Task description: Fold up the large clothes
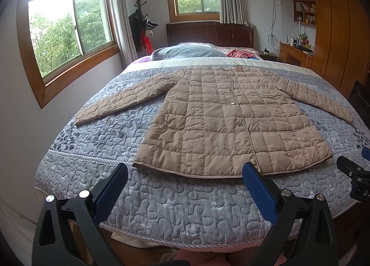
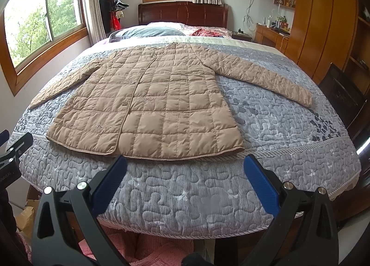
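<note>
A tan quilted coat [image 1: 222,113] lies face up and spread flat on the bed [image 1: 185,208], collar toward the headboard [image 1: 209,33], hem toward the foot. Both sleeves run out and down from the shoulders: the left sleeve [image 1: 122,99] toward the window side, the right sleeve [image 2: 261,76] toward the wardrobe side. The front is closed along a central placket with small fasteners. No fold is yet made.

The left hand-held gripper [image 1: 185,187] hovers over the foot of the bed, just short of the hem, its blue-padded fingers spread wide and holding nothing. The right hand-held gripper [image 2: 185,178] hovers likewise, fingers wide and empty, near the hem's right half. Neither touches the coat.

Handling, as a judgement: the coat looks light, soft and puffy, with a smooth shell that may slide on the bedspread and slip from a shallow pinch. The padding will likely spring back, so folds may need pressing down. Good holds appear to be the firm stitched edges: a sleeve cuff, the shoulder seam, or a hem corner, with a pinch through both layers. A sensible first move would be each sleeve taken at the cuff and laid across the chest, and the hem then brought toward the collar.
</note>
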The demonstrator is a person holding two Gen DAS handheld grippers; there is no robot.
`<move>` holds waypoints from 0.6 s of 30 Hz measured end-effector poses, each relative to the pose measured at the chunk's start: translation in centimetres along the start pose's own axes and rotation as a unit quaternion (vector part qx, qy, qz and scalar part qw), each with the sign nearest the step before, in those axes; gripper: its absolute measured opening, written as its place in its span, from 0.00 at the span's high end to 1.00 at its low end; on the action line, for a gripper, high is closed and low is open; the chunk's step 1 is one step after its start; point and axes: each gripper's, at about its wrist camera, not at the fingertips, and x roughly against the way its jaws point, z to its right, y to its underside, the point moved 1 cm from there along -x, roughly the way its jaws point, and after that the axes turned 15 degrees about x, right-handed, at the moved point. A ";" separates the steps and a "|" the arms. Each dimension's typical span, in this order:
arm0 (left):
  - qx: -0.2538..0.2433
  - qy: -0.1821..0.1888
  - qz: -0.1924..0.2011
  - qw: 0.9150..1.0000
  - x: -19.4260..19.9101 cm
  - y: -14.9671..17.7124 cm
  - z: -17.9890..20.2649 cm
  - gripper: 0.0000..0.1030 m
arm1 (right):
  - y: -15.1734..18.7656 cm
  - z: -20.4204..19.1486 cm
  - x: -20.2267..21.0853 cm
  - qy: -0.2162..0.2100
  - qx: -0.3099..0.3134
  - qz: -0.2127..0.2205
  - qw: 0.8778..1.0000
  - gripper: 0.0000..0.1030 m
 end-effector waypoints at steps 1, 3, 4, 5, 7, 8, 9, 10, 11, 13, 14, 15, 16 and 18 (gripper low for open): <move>-0.001 -0.001 0.000 1.000 0.0 0.0 0.1 0.04 | -0.7 -0.1 -0.1 0.000 0.000 0.000 1.000 0.03; -0.002 -0.002 0.000 1.000 -0.2 -0.2 0.1 0.04 | -0.9 0.1 -0.6 -0.001 0.000 -0.002 1.000 0.03; -0.003 -0.003 -0.001 1.000 -0.4 -0.3 0.2 0.04 | -1.3 0.2 -0.7 -0.002 0.000 -0.003 1.000 0.03; -0.005 -0.005 -0.003 1.000 -0.8 -0.5 0.3 0.04 | -1.4 0.2 -0.9 -0.003 0.000 -0.004 1.000 0.03; -0.009 -0.007 -0.008 1.000 -1.5 -0.9 0.5 0.04 | -1.8 0.5 -1.5 -0.003 0.001 -0.006 1.000 0.03; -0.011 -0.007 -0.014 1.000 -2.2 -1.0 0.7 0.04 | -2.1 0.6 -1.9 -0.002 0.002 -0.008 1.000 0.03; -0.013 -0.004 -0.021 1.000 -2.8 -1.3 0.8 0.04 | -2.4 0.8 -2.4 -0.001 0.003 -0.010 1.000 0.03; -0.013 0.001 -0.029 0.999 -3.4 -1.5 0.9 0.04 | -2.7 1.1 -2.9 -0.001 0.004 -0.012 1.000 0.03; -0.013 0.010 -0.039 0.999 -4.2 -1.7 1.0 0.04 | -3.1 1.5 -3.6 -0.002 0.004 -0.016 1.000 0.03; -0.017 0.031 -0.071 0.997 -6.2 -2.3 1.4 0.04 | -3.9 2.5 -5.1 -0.017 0.003 -0.028 0.999 0.03; -0.023 0.047 -0.095 0.994 -7.5 -2.6 1.7 0.04 | -4.3 3.3 -6.2 -0.031 -0.001 -0.036 0.999 0.03; -0.028 0.065 -0.122 0.990 -8.9 -3.0 2.1 0.04 | -4.7 3.9 -7.0 -0.041 -0.007 -0.044 0.998 0.03; -0.029 0.079 -0.148 0.985 -10.3 -3.4 2.4 0.04 | -5.0 4.7 -7.9 -0.051 -0.014 -0.050 0.997 0.03; -0.030 0.099 -0.188 0.977 -12.8 -4.0 3.4 0.05 | -5.9 7.1 -9.4 -0.057 -0.029 -0.048 0.997 0.03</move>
